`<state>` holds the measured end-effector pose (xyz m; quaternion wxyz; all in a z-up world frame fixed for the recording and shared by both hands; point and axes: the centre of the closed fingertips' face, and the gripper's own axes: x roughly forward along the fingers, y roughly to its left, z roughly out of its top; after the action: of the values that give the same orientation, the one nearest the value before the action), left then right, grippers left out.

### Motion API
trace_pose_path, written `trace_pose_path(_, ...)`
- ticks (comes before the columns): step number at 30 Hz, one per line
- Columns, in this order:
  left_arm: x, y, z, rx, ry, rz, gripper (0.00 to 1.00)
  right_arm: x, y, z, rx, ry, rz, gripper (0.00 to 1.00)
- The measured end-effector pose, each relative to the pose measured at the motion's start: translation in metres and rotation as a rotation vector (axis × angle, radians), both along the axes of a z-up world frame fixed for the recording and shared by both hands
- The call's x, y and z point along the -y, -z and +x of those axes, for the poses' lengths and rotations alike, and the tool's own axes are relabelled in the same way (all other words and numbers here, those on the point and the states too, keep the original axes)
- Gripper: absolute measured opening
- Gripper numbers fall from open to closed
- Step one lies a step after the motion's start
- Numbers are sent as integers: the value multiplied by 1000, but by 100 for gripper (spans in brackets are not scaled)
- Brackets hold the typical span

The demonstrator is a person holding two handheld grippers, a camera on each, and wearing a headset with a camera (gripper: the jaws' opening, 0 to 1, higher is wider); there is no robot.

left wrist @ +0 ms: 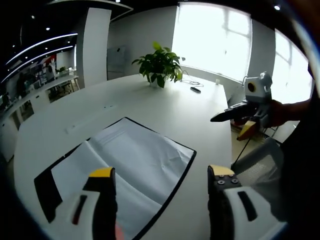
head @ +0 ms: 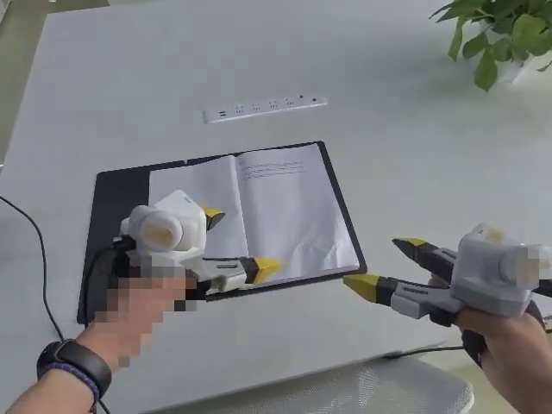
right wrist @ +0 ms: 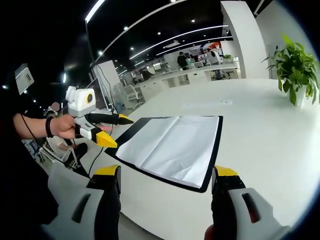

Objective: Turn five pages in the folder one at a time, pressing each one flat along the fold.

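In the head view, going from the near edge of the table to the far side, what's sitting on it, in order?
open folder → power strip → potted plant

Folder [head: 103, 207] matt black; pages [head: 293, 207] white paper; table [head: 129, 69] smooth.

Bright, even daylight washes the white counter [head: 414, 155] in the head view; shadows there are faint and soft-edged. In the left gripper view the windows [left wrist: 220, 40] blow out to white glare. The right gripper view is dark overhead, cut by ceiling strip lights [right wrist: 170, 45]. Both fisheye views bend lines near their edges, and the left tool [left wrist: 161, 172] looks soft up close, perhaps out of focus
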<state>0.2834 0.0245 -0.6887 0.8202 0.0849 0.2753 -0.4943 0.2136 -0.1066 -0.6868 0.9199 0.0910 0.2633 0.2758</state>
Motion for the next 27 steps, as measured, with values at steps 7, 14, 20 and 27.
trace_pose_path(7, 41, 14, -1, -20, 74, 10, 72, 4, 6, -1, -19, 8, 0, 73)
trace_pose_path(14, 75, 29, 10, -30, 87, 5, 72, 10, 10, -2, -29, 26, 19, 73)
trace_pose_path(20, 94, 47, 15, -39, 76, 27, 71, 16, 13, -1, -42, 31, 26, 73)
trace_pose_path(27, 113, 72, 25, -61, 15, 49, 70, 17, 19, 0, -63, 27, 34, 72)
